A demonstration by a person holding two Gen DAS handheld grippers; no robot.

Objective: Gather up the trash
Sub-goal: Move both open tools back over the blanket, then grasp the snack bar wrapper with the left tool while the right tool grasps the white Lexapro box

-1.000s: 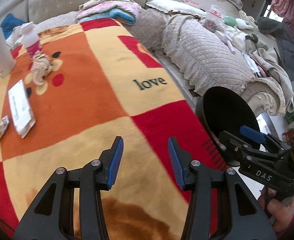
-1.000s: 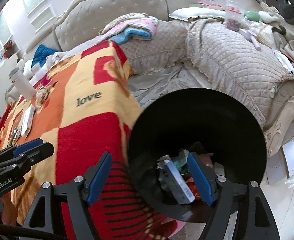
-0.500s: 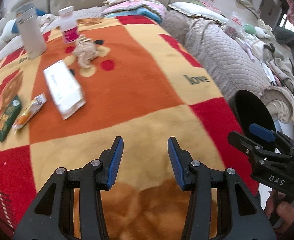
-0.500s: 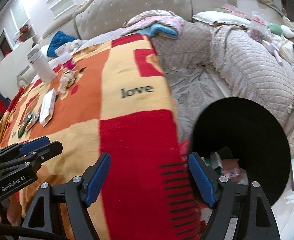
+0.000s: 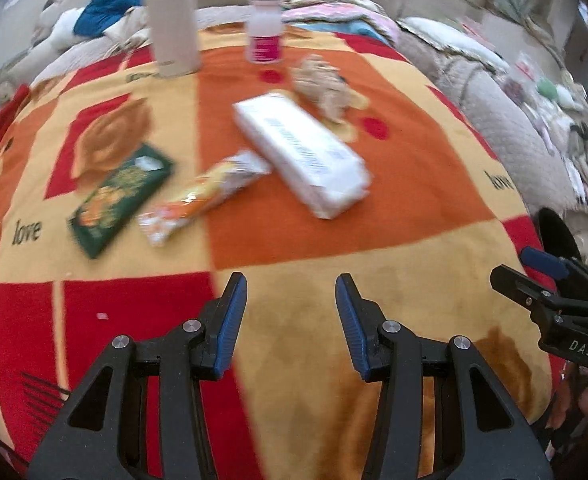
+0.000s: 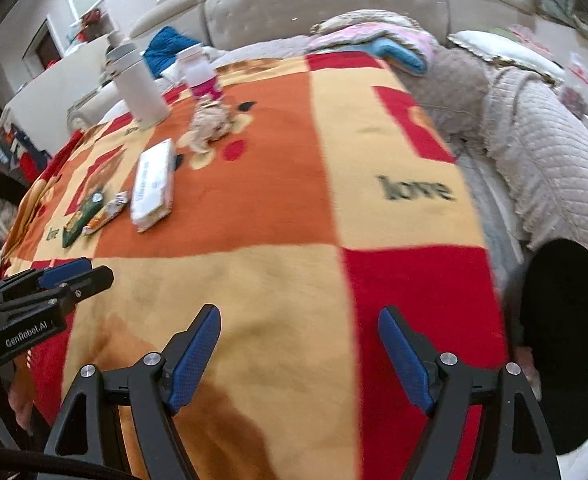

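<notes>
With both grippers empty and spread, the wrapper [image 5: 202, 196] is seen ahead-left of the left gripper [image 5: 292, 320], the nearer one, its long axis slanting up-right; the right gripper [image 6: 299, 356] is farther.

Blanket [image 5: 373, 216] red-orange-yellow checks; green packet [image 5: 120, 200]; black bin [image 6: 565, 344].
</notes>
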